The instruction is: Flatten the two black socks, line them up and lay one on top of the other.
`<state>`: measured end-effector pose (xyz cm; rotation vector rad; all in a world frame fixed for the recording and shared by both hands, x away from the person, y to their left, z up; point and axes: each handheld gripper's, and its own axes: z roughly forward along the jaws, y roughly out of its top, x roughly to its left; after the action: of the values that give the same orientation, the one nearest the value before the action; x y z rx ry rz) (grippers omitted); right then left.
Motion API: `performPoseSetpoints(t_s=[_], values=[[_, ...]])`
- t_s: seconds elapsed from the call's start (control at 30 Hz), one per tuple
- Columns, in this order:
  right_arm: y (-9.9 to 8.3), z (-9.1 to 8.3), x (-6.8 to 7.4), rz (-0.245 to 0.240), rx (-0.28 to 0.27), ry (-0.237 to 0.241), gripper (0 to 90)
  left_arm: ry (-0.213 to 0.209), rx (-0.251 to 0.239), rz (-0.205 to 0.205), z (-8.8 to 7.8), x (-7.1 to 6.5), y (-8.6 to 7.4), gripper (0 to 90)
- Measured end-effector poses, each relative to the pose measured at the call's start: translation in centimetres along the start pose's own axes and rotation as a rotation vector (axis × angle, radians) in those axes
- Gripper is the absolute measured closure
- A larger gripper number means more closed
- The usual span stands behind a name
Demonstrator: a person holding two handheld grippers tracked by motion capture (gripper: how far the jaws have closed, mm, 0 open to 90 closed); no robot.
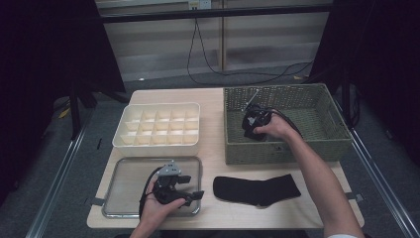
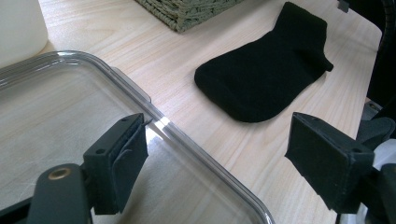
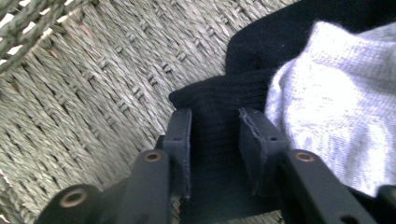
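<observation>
My right gripper (image 1: pixel 253 126) reaches down into the green wicker basket (image 1: pixel 297 148). In the right gripper view its jaws (image 3: pixel 215 116) are closed on the cuff of a black sock (image 3: pixel 210 98) that lies on the basket floor (image 3: pixel 93 93), and the fabric fills the gap between the pads. A pale grey sock (image 3: pixel 336 107) lies against it on the right. A second black sock (image 1: pixel 257 189) lies flat on the table near the front edge. My left gripper (image 1: pixel 192 187) hovers open over the right edge of a clear shallow tray (image 1: pixel 129 183), with nothing between its fingers.
A white box of several small compartments (image 1: pixel 158 126) stands behind the tray, left of the basket. In the left gripper view the tray rim (image 2: pixel 154 116) runs under the jaws, with the flat sock (image 2: pixel 261 79) beyond and the basket corner (image 2: pixel 187 11) at the top.
</observation>
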<state>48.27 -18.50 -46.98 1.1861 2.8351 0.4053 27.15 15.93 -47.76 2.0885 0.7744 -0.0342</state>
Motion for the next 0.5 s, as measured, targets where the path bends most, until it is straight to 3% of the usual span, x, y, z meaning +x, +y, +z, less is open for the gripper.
performPoseSetpoints(t_s=[0.13, 0.2, 0.3, 0.5], values=[[0.1, 0.0, 0.0, -0.001, -0.001, -0.026, 81.3, 0.010, -0.001, -0.004, 0.0, 0.1, 0.0, 20.1], [0.2, 0.0, 0.0, -0.005, -0.010, -0.031, 82.7, 0.012, 0.004, -0.003, 0.0, 0.2, -0.1, 20.1], [0.2, -0.2, -0.2, 0.030, -0.034, -0.002, 83.2, 0.014, 0.004, -0.001, 0.0, 0.2, -0.1, 20.1], [0.0, -1.5, -0.7, 0.076, -0.167, 0.059, 83.3, 0.023, -0.001, -0.009, -0.2, 0.3, -0.2, 20.1]])
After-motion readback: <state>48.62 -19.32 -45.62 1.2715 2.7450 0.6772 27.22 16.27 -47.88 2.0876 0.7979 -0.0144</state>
